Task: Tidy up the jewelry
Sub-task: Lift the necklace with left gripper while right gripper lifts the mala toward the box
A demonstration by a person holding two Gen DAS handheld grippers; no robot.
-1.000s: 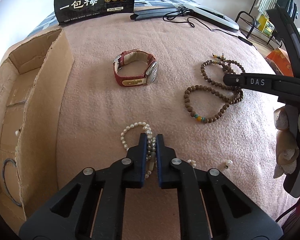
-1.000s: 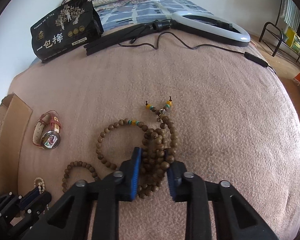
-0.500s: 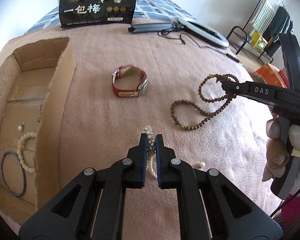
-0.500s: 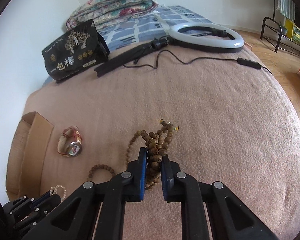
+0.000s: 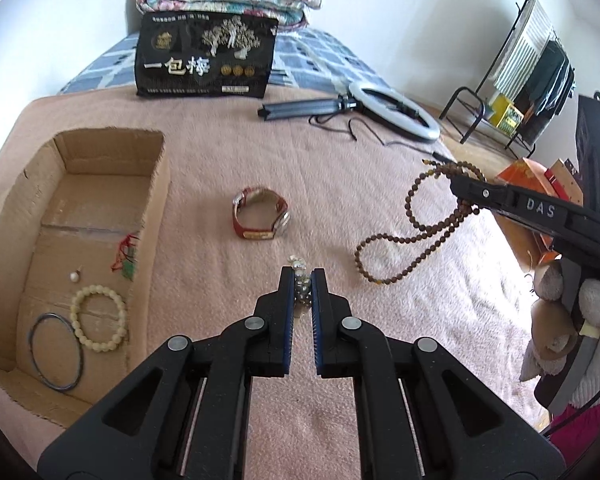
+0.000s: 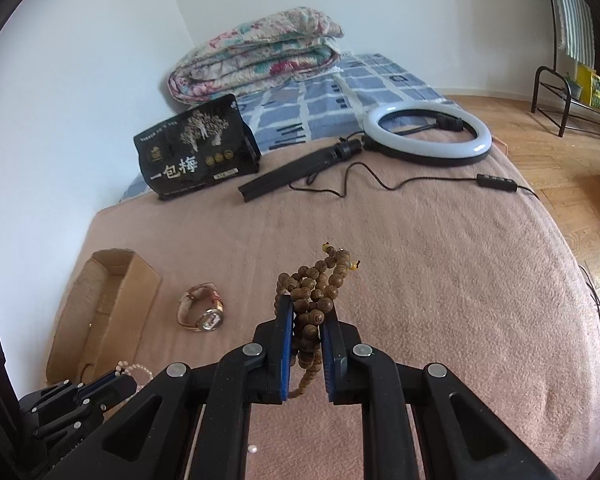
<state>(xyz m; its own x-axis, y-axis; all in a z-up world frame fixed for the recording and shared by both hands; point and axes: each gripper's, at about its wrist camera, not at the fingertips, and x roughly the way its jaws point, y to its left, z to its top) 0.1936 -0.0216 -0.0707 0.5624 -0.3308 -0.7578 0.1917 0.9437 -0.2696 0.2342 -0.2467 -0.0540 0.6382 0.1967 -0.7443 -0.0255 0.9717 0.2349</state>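
Observation:
My left gripper [image 5: 301, 274] is shut on a pearl bracelet [image 5: 300, 286], lifted off the pink blanket. My right gripper [image 6: 307, 306] is shut on a bunch of brown wooden prayer beads [image 6: 314, 286]; in the left wrist view the same beads [image 5: 416, 232] hang from it, their lower loop trailing on the blanket. A red-strapped watch [image 5: 260, 216] lies between us and the far bag. An open cardboard box [image 5: 80, 184] at the left holds a cream bead bracelet [image 5: 98, 318], a dark bangle [image 5: 56, 352], a small pearl and a red cord.
At the far edge stand a black snack bag [image 5: 204, 60], a folded quilt [image 6: 260, 52], and a ring light [image 6: 428, 134] with tripod and cable. A gloved hand [image 5: 560, 320] holds the right gripper. A metal rack [image 5: 520, 80] stands off the bed at right.
Both grippers have risen. The pearl bracelet left the blanket in the left gripper. The right gripper closed on the wooden beads and lifted them, uncoiling the strand.

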